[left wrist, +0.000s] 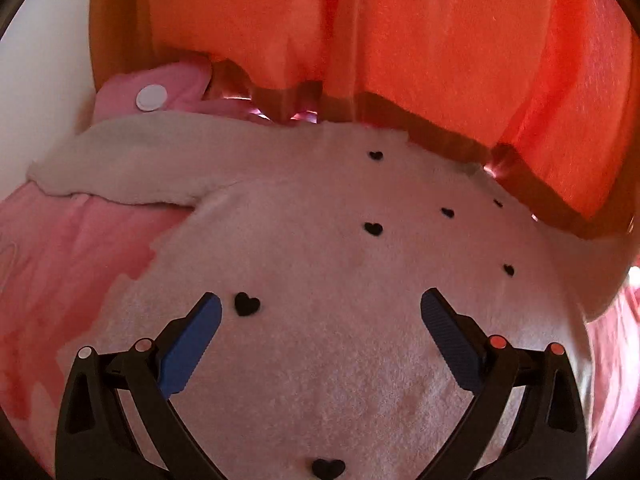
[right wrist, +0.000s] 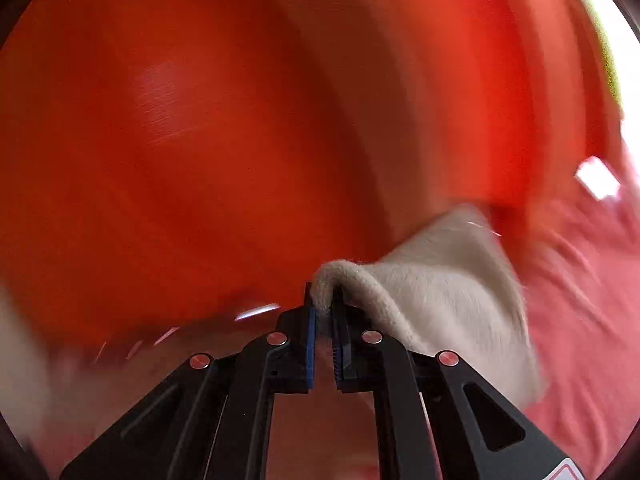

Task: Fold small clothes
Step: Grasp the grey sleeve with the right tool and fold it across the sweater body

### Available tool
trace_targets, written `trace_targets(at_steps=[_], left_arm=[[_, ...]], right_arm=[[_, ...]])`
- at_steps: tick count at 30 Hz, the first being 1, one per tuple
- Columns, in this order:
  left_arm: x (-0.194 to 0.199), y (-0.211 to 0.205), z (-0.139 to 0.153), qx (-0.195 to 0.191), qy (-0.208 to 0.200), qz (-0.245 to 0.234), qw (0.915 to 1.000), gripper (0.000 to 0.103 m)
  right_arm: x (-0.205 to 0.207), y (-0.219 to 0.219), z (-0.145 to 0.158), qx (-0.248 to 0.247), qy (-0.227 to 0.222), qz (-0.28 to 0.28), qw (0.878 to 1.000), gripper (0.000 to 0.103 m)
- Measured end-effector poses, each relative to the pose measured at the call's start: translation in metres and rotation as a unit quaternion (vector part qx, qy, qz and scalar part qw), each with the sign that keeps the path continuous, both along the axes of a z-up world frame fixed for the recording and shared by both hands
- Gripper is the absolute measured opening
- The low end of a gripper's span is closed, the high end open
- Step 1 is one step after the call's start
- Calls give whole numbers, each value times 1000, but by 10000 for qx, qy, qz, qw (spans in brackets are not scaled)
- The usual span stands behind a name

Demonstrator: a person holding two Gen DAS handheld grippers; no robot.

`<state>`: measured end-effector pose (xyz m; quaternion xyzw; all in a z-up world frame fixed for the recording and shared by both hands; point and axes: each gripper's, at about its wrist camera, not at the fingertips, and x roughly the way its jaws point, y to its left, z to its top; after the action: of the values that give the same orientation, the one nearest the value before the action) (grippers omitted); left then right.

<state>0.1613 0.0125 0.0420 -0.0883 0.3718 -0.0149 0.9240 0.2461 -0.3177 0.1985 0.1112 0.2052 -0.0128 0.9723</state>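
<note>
An orange curtain (left wrist: 420,40) hangs behind a bed covered with a pink sheet (left wrist: 60,260), and a white wall shows at the far left. On the sheet lies a fluffy cream garment (left wrist: 320,260) with small black hearts (left wrist: 247,304) on it; it covers the middle of the bed, and one long sleeve (left wrist: 120,160) stretches toward the left edge, near the wall. Behind the sleeve, at the far left corner, a pink pillow (left wrist: 176,84) carries a round white patch (left wrist: 151,97). My left gripper (left wrist: 320,316) hovers over the body of the garment with its jaws spread wide, and nothing is between the blue pads (left wrist: 192,344); one black heart sits just beside the left pad. My right gripper (right wrist: 325,312) has its jaws clenched on a thick rolled edge of the same cream cloth (right wrist: 440,280). The cloth bends over the tips of the jaws and hangs down to the right side, above the pink sheet. The background in the right wrist view is blurred, so I can tell only the orange of the curtain there.
</note>
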Motion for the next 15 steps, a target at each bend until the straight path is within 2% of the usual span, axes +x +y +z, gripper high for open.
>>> trace_targets(at_steps=[2, 3, 4, 6, 8, 10, 12, 15], left_arm=[[3, 7, -1, -195, 59, -3, 9998, 98], [4, 10, -2, -263, 99, -6, 9996, 98], [7, 14, -6, -313, 170, 0, 9994, 98], [14, 21, -12, -320, 304, 64, 9990, 98], [22, 32, -17, -403, 420, 212, 9981, 98], [27, 42, -18, -623, 456, 326, 9965, 98], [30, 52, -17, -880, 459, 434, 9941, 98], [35, 53, -20, -1032, 539, 477, 9921, 98]], right_arm=[[18, 74, -22, -117, 373, 831, 9958, 11], [30, 112, -46, -203, 727, 1176, 9902, 14], [43, 143, -75, -284, 1166, 1427, 9825, 16], [57, 175, -121, -400, 1887, 1542, 9690, 17], [51, 178, -143, -338, 2127, 1423, 9661, 17], [42, 161, -139, -154, 2035, 1262, 9708, 20], [28, 129, -129, 190, 1901, 883, 9776, 40], [15, 78, -119, 830, 1809, 330, 9794, 46]])
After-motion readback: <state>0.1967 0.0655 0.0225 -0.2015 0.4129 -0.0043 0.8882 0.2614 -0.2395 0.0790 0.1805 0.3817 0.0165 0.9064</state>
